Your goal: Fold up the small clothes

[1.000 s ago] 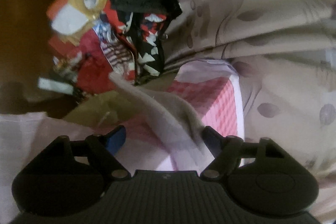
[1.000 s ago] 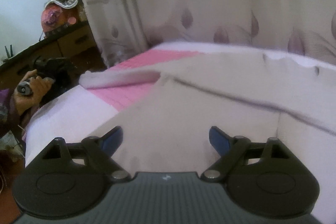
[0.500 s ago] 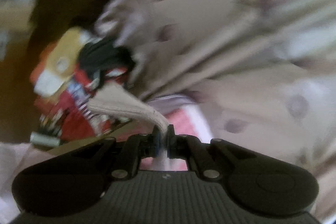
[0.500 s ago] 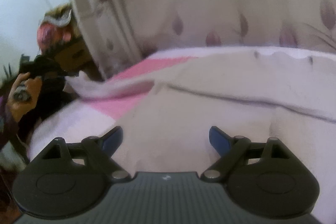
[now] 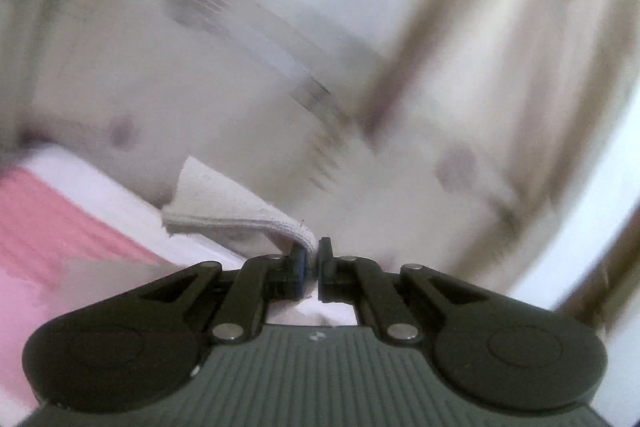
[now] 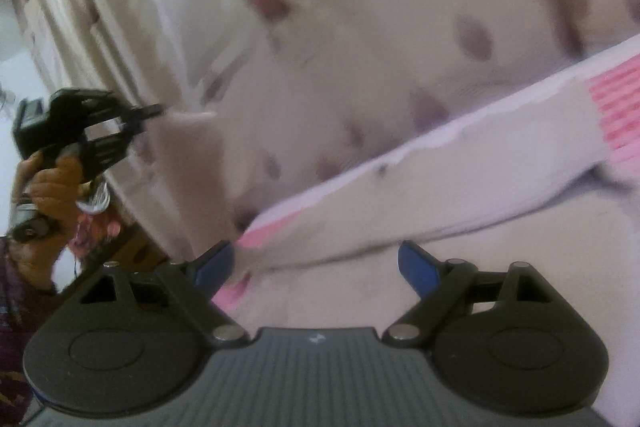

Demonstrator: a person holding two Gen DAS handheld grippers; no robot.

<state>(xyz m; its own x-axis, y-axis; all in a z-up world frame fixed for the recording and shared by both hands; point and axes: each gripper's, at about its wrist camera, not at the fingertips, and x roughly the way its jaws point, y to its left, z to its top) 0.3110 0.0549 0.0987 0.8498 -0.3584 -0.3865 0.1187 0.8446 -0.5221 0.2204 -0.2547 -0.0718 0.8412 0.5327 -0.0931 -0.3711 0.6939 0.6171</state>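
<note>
A beige garment lies on a pink and white bed. In the left wrist view my left gripper [image 5: 313, 254] is shut on the garment's ribbed edge [image 5: 224, 203] and holds it lifted above the bed [image 5: 48, 223]. In the right wrist view the garment [image 6: 460, 187] spreads across the bed [image 6: 612, 111] under my right gripper [image 6: 316, 263], which is open and empty just above the cloth. The same view shows my left gripper [image 6: 156, 111] at the left, hand-held, with a strip of the garment [image 6: 188, 147] hanging from it.
A beige curtain with purple leaf prints [image 6: 360, 27] hangs close behind the bed and fills the blurred background of the left wrist view [image 5: 400, 27]. The person's hand [image 6: 48, 183] and dark sleeve are at the left edge.
My left gripper shut on the garment's edge, then lifted it and swung right, away from the clothes pile. The right gripper tilted and stayed open over the cloth.
</note>
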